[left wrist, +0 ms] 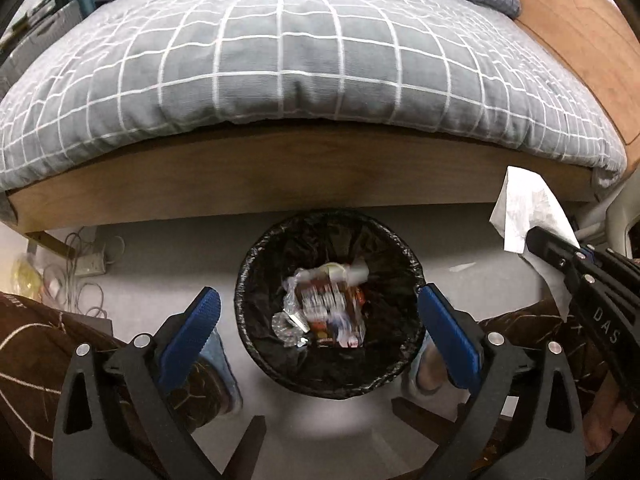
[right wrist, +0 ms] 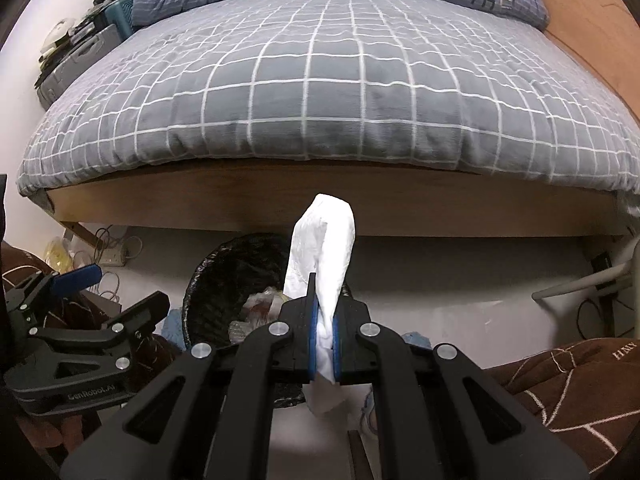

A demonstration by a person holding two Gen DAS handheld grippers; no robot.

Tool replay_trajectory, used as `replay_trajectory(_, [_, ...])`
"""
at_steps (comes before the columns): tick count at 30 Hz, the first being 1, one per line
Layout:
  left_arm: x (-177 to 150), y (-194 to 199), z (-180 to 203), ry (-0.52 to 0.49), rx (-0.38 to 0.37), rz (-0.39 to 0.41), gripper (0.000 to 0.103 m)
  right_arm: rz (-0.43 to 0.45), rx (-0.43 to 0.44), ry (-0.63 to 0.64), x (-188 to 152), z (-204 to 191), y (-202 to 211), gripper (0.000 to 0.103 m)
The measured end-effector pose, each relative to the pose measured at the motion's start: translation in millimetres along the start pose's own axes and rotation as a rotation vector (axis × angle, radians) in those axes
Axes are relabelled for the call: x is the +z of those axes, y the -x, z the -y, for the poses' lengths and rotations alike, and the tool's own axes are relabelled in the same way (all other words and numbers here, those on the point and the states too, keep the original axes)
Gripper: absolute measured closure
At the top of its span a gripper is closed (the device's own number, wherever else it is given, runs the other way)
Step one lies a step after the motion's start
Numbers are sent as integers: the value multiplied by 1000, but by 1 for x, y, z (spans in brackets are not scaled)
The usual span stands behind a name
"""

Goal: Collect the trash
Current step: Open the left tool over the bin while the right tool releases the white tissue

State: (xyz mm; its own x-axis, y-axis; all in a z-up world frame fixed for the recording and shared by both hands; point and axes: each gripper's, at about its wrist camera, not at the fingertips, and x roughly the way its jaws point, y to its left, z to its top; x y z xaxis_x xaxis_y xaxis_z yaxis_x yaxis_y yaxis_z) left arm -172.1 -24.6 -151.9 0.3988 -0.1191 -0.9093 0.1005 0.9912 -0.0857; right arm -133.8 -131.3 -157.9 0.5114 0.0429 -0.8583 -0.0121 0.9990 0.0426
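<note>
A round bin [left wrist: 256,256] lined with a black bag stands on the pale floor just in front of the bed. Crumpled wrappers [left wrist: 324,308] lie inside it. My left gripper [left wrist: 320,308] hangs right over the bin, jaws wide open and empty, blue pads on either side of the rim. My right gripper [right wrist: 324,324] is shut on a white tissue [right wrist: 320,248] that sticks up from between its pads. In the left wrist view that tissue [left wrist: 524,208] and the right gripper [left wrist: 536,238] are to the right of the bin. The bin [right wrist: 216,280] lies left of the right gripper.
A bed with a grey checked duvet [left wrist: 280,60] and wooden frame [left wrist: 280,168] fills the far side. Cables and a power strip [left wrist: 92,266] lie on the floor at the left. A person's brown-trousered legs [left wrist: 48,344] and slippered feet flank the bin.
</note>
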Motion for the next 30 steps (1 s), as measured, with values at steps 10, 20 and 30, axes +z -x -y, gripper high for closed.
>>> replay_trajectory(10, [0, 13, -49, 67, 31, 16, 6, -20, 50, 65, 7, -40, -13, 98])
replay_trajectory(20, [-2, 19, -73, 86, 72, 25, 6, -59, 65, 111, 8, -66, -33, 93])
replay_trajectory(30, [-1, 13, -78, 95, 63, 18, 6, -66, 65, 125, 6, -73, -50, 69])
